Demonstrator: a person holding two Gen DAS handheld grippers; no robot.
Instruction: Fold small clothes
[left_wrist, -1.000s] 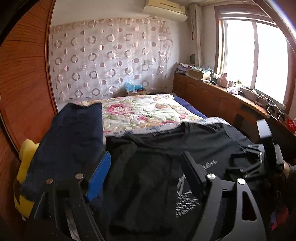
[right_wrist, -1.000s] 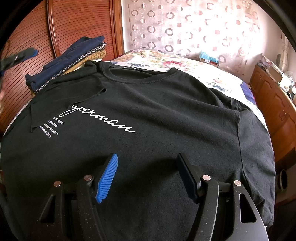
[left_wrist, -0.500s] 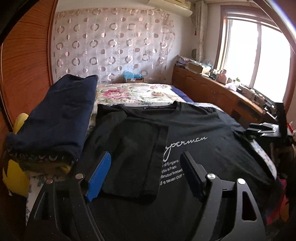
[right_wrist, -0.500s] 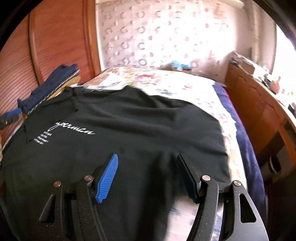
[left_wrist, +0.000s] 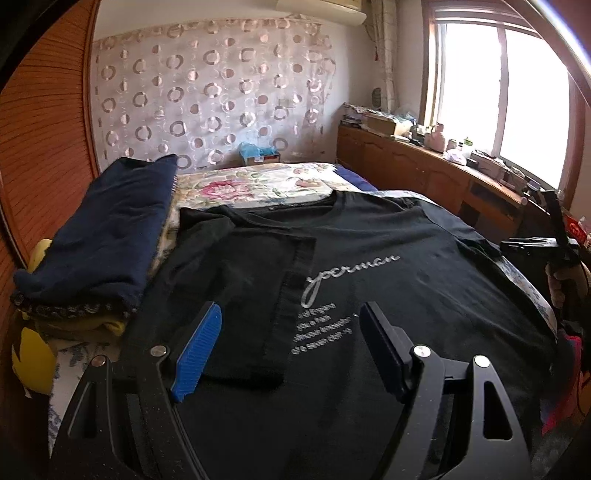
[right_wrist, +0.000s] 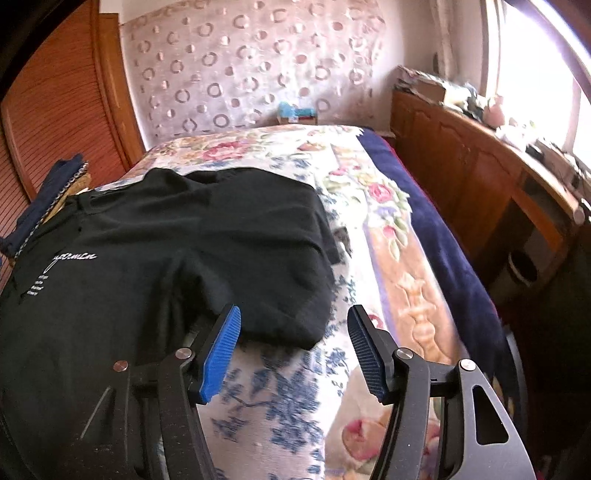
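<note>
A black T-shirt with white script lies front-up on the bed; its left side with the sleeve is folded inward over the chest. It also shows in the right wrist view, with its right sleeve spread flat. My left gripper is open and empty above the shirt's lower left part. My right gripper is open and empty, just in front of the right sleeve's edge. The right gripper also shows at the right edge of the left wrist view.
A stack of folded clothes, navy on top, sits left of the shirt by the wooden wardrobe. The floral quilt covers the bed. A wooden sideboard with clutter runs along the right under the window.
Both grippers have pulled back from the shirt. The right gripper has swung right, from over the chest to the right sleeve at the bed's edge. Both stayed open.
</note>
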